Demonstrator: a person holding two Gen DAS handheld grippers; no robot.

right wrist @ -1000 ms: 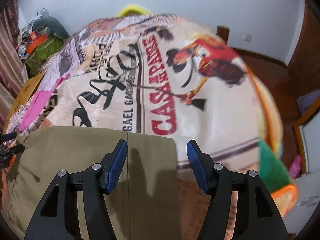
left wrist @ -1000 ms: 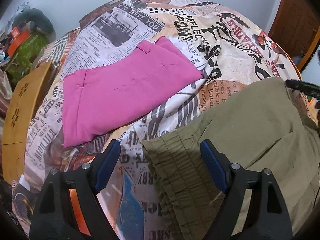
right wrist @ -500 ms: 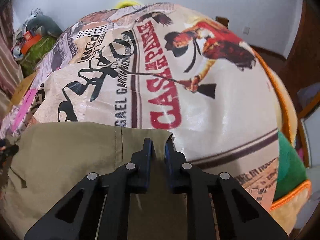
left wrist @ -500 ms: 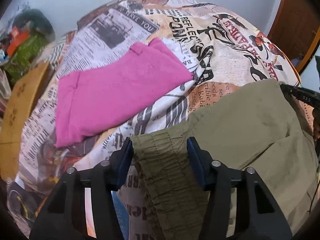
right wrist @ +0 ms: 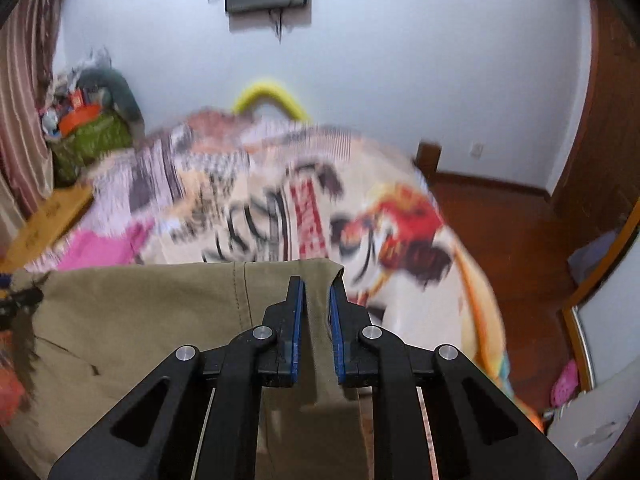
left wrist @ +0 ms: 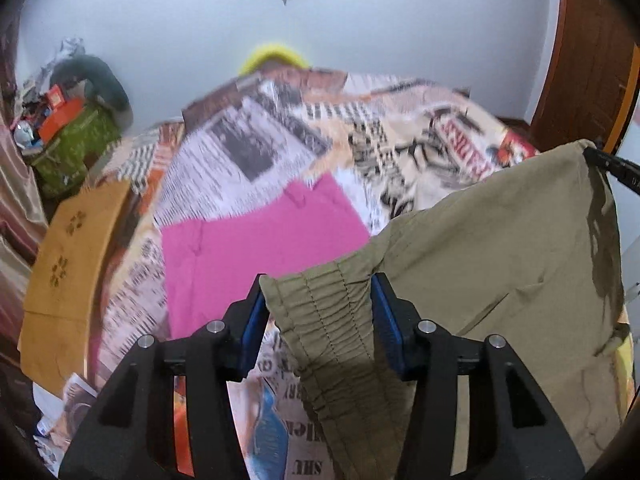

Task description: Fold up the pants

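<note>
Olive-green pants (left wrist: 500, 248) hang stretched between both grippers, lifted off the near part of the newspaper-print bedspread (left wrist: 280, 140). Left gripper (left wrist: 318, 304) is clamped on the gathered elastic waistband — its ruched stitching bunches between the blue pads. Right gripper (right wrist: 317, 300), jaws nearly together, pinches a smooth seamed corner of the same cloth. Folded pink pants (left wrist: 248, 248) lie flat farther left on the bedspread — apart from the olive pair.

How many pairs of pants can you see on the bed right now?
2. The olive pants hang lifted between the left gripper and right gripper; the folded pink pants lie on the printed bedspread. Others may be hidden.
</note>
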